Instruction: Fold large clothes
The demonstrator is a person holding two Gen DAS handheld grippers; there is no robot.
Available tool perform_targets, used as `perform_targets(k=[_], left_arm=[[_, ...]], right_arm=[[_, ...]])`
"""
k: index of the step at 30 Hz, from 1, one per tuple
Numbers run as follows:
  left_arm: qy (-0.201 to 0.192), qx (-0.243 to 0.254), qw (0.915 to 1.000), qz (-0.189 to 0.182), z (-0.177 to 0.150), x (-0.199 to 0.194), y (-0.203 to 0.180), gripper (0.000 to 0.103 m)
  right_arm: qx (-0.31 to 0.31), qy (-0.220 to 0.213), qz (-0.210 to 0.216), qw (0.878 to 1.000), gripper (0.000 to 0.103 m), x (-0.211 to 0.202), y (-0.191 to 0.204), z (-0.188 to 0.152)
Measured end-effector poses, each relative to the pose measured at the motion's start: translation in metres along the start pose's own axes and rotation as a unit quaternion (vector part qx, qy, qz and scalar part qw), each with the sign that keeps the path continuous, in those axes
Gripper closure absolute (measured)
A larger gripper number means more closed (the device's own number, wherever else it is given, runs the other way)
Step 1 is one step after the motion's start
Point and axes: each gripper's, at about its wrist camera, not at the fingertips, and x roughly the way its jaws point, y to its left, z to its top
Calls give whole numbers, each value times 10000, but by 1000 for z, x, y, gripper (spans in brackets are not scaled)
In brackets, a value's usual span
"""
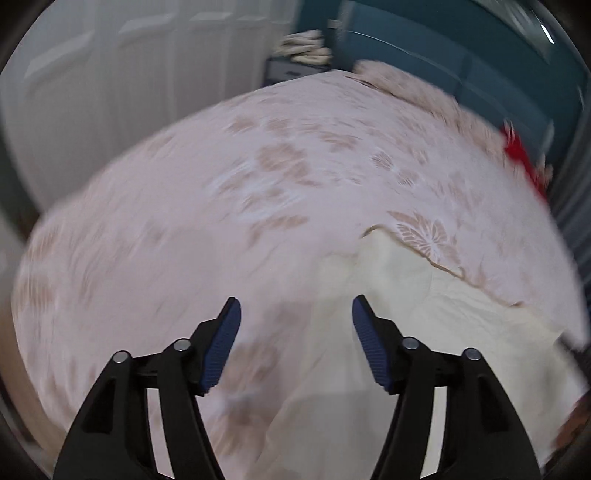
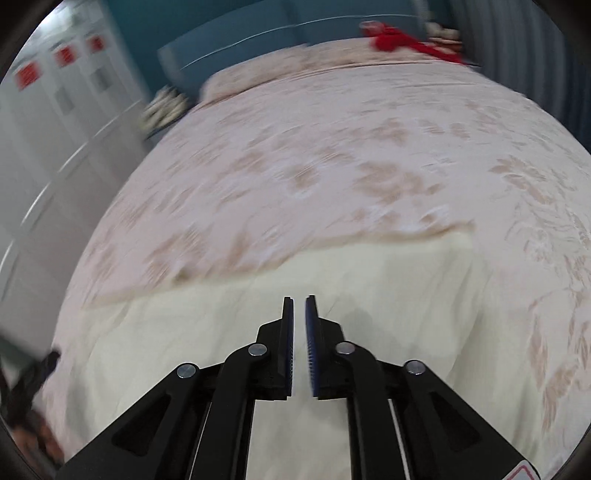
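Cream cloth (image 2: pixel 332 280) directly under right gripper (image 2: pixel 299 297), long edge running roughly 9-to-3, blur permitting. Right jaws barely parted, nothing between. Left gripper (image 1: pixel 296 301) wide and empty, cloth at 3 o'clock.

Bedroom, both views smeared by motion blur. Large bed (image 2: pixel 369 155) filling most of the view, covered in pale pink spread with tan leaf and flower print. Teal padded headboard (image 2: pixel 236 40) behind it, against a darker teal wall (image 1: pixel 424 33). White panelled wardrobe doors (image 1: pixel 110 74) along one side; in the right wrist view, red square stickers (image 2: pixel 27 75) on the upper panels. Small stand beside the headboard carrying a heap of cream fabric (image 1: pixel 304 46), details too blurred to read. Grey pleated curtain (image 2: pixel 517 40) at the far edge. Red item (image 2: pixel 402 40) near the pillows. Light even, soft, indoor.
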Motion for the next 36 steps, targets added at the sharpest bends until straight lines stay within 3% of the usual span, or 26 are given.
perform_targets(k=[3,6,12,16,19,21,24,29,33,36], left_arm=[[423,-499,9968,-452,-27,-8,26,31],[897,-820,9875,-1000,-62,-5,29,29],[1094,-919,9833,-1125,-82,14,10,19],[973,-888,9869,-930,-90,18,-1,19],[1005,-949,9841,-1114,-87,12,-5,47],[926,-720,9860,-1187,-81,-2,-11,69],[735,-382,9883,-1277,-74,-27,-20,77],[408,-54,9874,-1526,-64,-84,-25,80],[204,-51,9903,-1372,-60,-121,-5,81],[155,-142,9941,-1060,-60,-142,21,81]], right_arm=[[-492,516,408,9966,93,-7,38,-47],[-729,765,466,9933,93,-6,64,-83],[-713,952,300,9925,93,7,71,-109],[-532,1019,373,9927,96,18,62,-115],[-568,1055,384,9921,96,19,61,-114],[-573,1087,406,9916,96,14,60,-112],[-475,1056,370,9926,99,0,56,-110],[-337,1048,593,9922,99,-30,49,-124],[-575,1240,979,9858,99,-49,71,-145],[-764,1446,1240,9787,99,-50,95,-165]])
